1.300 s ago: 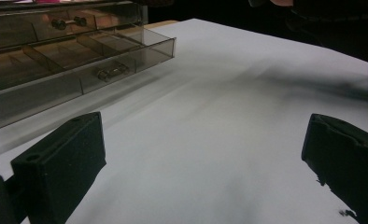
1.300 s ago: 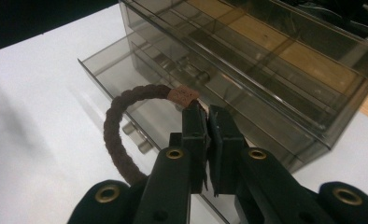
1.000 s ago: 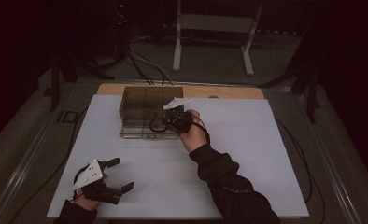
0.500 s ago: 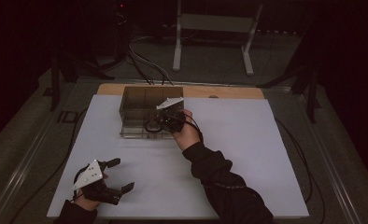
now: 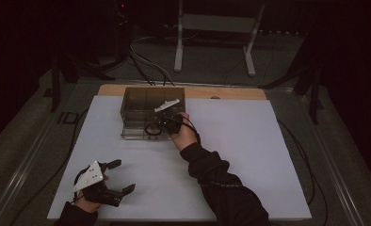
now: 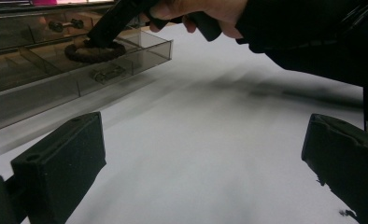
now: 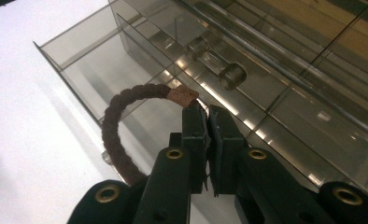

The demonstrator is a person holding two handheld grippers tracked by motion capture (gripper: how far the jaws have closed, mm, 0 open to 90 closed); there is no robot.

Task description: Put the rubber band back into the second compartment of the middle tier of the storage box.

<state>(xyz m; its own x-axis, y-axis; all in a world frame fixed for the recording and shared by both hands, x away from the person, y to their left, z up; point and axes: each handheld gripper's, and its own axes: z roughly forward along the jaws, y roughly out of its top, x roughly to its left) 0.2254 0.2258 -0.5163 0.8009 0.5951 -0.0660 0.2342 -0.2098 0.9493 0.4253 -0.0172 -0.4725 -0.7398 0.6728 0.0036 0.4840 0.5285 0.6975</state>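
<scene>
White surface (image 5: 249,160) under both hands. Clear divided organizer box (image 7: 285,93) just ahead of the right gripper (image 7: 206,112), fingers clamped on a dark brown braided hair tie (image 7: 114,135) with tan tag, low over an open compartment. Left gripper (image 6: 201,158) fingers apart, well clear.

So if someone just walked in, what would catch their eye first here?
Probably the right gripper, its jaws shut on a dark braided hair tie that hangs as a loop over the open drawer of the clear plastic box at the far side of the white table. Next, the left gripper, resting near the table's front left corner with jaws wide apart.
</scene>
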